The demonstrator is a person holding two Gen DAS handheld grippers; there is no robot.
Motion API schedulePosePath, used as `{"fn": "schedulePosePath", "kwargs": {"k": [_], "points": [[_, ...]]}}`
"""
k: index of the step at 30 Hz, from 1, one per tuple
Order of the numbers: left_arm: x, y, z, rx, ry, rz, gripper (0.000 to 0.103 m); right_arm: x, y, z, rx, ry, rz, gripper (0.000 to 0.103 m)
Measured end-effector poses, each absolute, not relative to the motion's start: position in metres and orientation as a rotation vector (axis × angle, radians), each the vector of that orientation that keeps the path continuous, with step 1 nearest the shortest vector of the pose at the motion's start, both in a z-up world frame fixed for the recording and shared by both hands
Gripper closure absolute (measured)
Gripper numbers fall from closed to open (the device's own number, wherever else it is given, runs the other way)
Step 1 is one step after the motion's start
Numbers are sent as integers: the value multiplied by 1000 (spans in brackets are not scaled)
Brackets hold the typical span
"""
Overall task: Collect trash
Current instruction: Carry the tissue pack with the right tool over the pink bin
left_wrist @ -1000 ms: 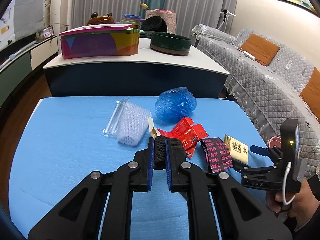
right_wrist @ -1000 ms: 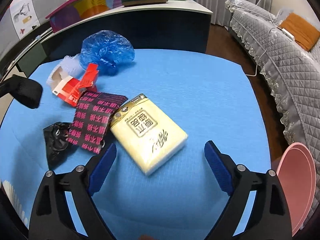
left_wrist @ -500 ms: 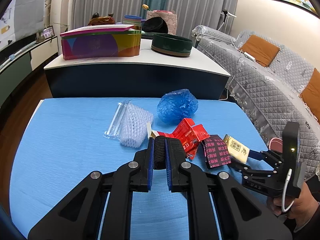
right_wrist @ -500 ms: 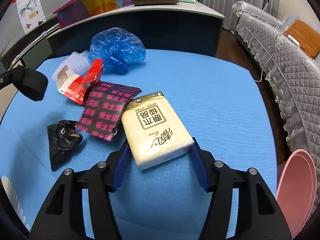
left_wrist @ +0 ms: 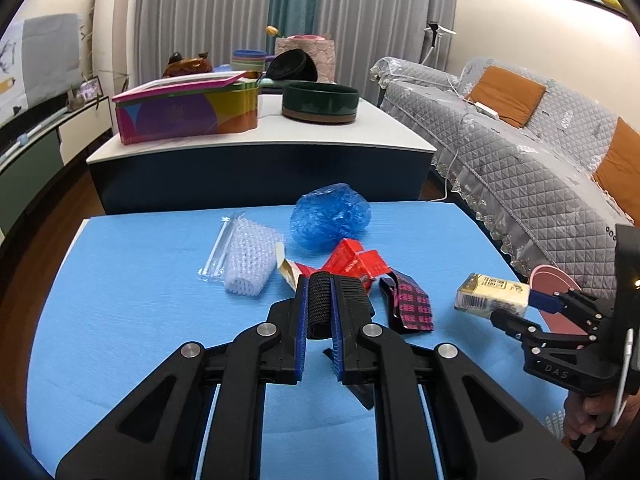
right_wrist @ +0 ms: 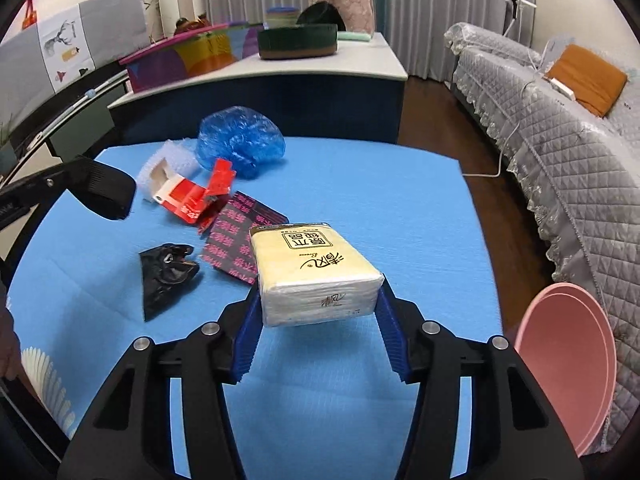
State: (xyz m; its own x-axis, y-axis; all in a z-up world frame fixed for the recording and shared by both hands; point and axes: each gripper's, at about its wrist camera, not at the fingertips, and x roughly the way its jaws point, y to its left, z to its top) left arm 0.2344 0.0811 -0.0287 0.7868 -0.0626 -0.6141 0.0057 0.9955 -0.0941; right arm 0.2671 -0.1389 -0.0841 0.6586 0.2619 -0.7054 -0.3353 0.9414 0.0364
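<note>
Above the blue counter (right_wrist: 400, 200), the right tool (right_wrist: 320, 316), its jaws having just closed, grips a yellow tissue pack (right_wrist: 312, 264) lifted clear; the left tool (left_wrist: 320, 308) is clamped on a black mesh roll (left_wrist: 320, 300)

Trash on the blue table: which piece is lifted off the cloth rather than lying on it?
The yellow tissue pack, clamped in the right gripper; its jaws just closed on it. Other pieces lie flat.

Right half of blue table (right_wrist: 400, 184) bare; trash cluster (right_wrist: 224, 216) crowds left.
</note>
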Motion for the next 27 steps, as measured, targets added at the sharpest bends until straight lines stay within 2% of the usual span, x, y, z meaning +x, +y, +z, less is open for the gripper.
{"fn": "schedulePosePath", "kwargs": {"k": [18, 27], "points": [[192, 37, -16, -95, 607, -93, 93, 197, -186, -13, -70, 626, 251, 50], [174, 13, -20, -96, 608, -119, 93, 160, -215, -2, -66, 592, 200, 50]]}}
